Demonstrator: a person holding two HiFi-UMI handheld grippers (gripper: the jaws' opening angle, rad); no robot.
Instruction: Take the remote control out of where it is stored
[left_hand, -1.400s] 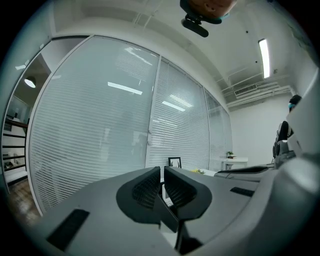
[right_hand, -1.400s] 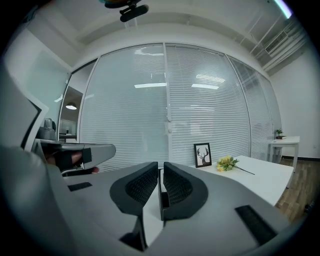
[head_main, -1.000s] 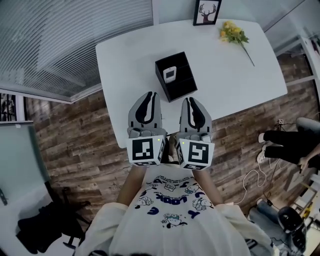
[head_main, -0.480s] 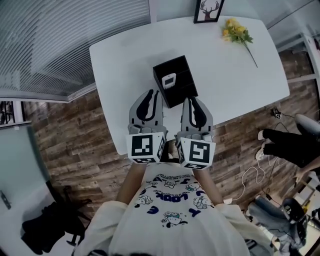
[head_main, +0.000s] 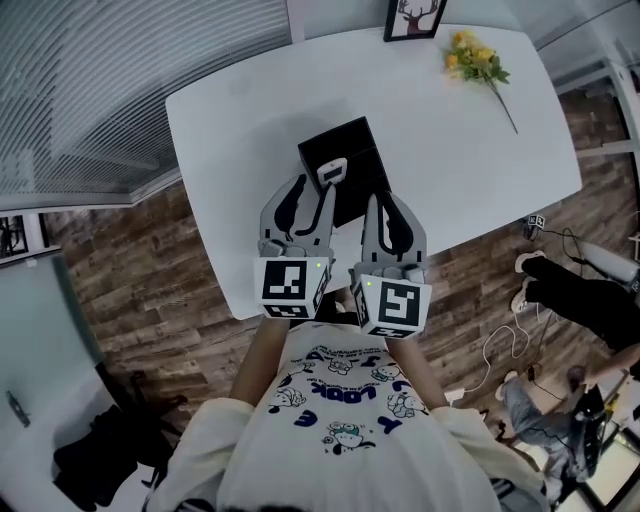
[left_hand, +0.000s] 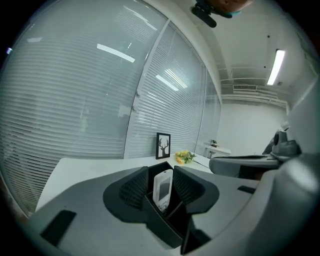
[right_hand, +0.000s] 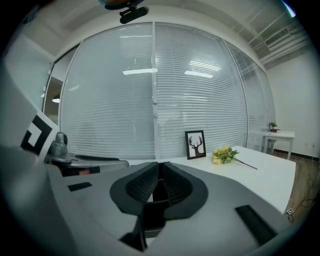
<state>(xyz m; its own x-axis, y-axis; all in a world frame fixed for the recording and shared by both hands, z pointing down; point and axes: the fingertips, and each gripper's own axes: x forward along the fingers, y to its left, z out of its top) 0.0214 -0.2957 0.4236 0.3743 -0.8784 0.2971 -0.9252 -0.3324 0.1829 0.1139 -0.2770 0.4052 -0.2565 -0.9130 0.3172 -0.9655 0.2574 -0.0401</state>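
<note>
Looks steeply down on two handheld grippers, side by side over the near edge of a white tabletop (head_main: 450, 130). Shows the left gripper (head_main: 313, 188) with jaws well apart, having just been opening, and with a white remote control (head_main: 331, 172) just at the tips, in line with the gap, pads not pressing on it. Finds that remote control standing upright in a compartment of a black storage box (head_main: 352, 145), set close to the tabletop's near edge, left of its middle. Shows the right gripper (head_main: 379, 200) just beside the left, jaws together on nothing, tips at the box's near right corner; cannot tell whether touching it. Has both grippers pointing away from the person and tilted slightly downward, marker cubes (head_main: 290, 288) nearest the chest. Places a framed deer picture (head_main: 412, 18) at the tabletop's far edge and a sprig of yellow flowers (head_main: 472, 62) near the far right corner, well apart from the box.
</note>
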